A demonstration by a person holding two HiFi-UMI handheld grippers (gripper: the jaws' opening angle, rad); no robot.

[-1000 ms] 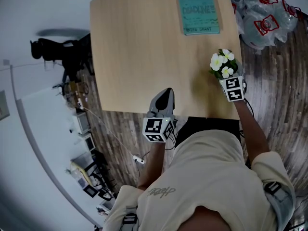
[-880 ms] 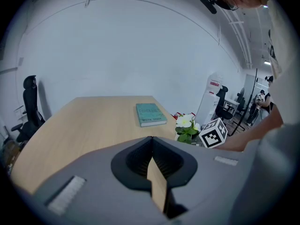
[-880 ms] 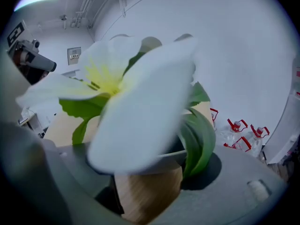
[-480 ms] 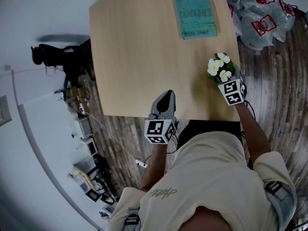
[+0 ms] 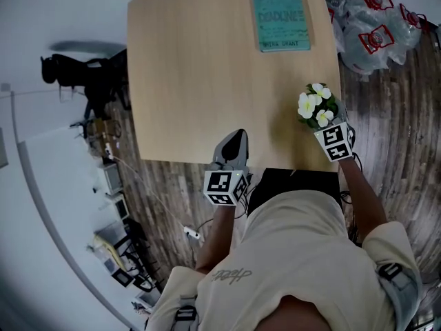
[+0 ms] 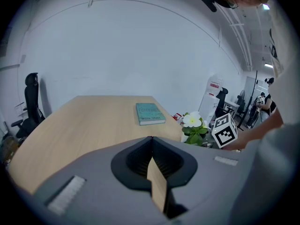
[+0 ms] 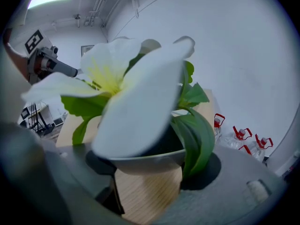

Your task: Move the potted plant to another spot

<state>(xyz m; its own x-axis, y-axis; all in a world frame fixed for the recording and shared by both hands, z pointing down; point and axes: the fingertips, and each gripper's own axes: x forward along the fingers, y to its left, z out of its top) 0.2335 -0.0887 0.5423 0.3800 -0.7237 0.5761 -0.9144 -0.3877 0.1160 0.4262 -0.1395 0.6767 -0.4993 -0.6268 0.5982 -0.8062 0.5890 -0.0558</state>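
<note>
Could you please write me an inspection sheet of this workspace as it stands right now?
Surface: light wooden table, nothing spilled on it.
Job's things: potted plant with white flowers, near the table's right edge, between the jaws of the right hand-held gripper.
Clutter: teal book lying flat at the table's far right.
Grippers: right hand-held gripper shut on the pot, its jaws having just been closing; left hand-held gripper shut and empty, at the near edge.
Cables: white cable trailing on the floor left of the table.
Surroundings: wood-plank floor; wrapped bottles to the right; office chair to the left.
</note>
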